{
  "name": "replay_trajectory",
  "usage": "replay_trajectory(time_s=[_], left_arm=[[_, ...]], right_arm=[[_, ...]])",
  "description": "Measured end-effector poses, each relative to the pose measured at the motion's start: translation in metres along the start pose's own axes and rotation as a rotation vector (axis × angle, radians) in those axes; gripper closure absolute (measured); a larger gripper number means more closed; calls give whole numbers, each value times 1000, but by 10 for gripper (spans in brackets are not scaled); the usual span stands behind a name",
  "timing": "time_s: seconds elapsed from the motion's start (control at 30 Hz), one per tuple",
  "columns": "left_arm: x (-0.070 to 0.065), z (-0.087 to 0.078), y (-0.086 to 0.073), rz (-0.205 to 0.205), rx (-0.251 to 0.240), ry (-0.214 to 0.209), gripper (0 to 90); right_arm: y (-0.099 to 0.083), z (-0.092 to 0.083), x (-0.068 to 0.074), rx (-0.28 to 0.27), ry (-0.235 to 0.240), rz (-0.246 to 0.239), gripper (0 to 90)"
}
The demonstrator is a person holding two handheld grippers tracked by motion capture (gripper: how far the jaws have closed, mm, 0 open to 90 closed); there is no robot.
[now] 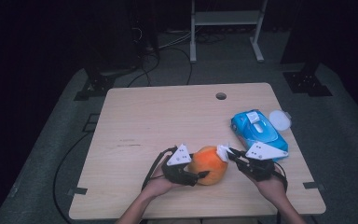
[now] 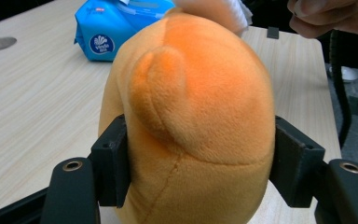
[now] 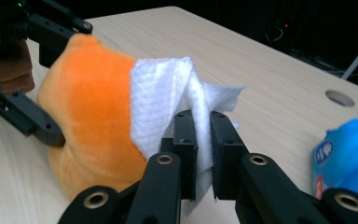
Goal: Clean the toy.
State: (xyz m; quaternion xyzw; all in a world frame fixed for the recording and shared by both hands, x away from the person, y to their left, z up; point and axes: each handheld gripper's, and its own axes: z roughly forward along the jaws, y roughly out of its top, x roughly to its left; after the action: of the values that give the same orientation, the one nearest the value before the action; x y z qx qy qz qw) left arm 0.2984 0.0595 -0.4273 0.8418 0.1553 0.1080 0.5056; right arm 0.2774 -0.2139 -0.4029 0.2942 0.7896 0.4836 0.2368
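Two grips carry the risk here. The left hand-held gripper (image 1: 200,176) clamps the orange plush toy (image 1: 209,164) at the lower centre of the high view, low on the bench (image 1: 168,112); soft stuffing could squeeze out sideways. The right hand-held gripper (image 3: 203,122) pinches a white wet wipe (image 3: 165,100) against the toy; a hard rub could tug the wipe free. The blue wipes pack (image 1: 257,129) lies right of centre.

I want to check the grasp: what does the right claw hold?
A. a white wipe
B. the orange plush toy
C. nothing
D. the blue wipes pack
A: the right claw is shut on a white wipe, which is pressed against the orange plush toy.
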Motion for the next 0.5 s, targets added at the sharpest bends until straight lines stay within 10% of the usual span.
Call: replay_trajectory(time_s=[0.3,0.5], left_arm=[[-19,7,1,103,21,27,320],[-23,8,-1,154,26,10,313]], right_arm=[[16,-4,32,-43,99,-58,817],[25,11,24,-27,67,-73,817]])
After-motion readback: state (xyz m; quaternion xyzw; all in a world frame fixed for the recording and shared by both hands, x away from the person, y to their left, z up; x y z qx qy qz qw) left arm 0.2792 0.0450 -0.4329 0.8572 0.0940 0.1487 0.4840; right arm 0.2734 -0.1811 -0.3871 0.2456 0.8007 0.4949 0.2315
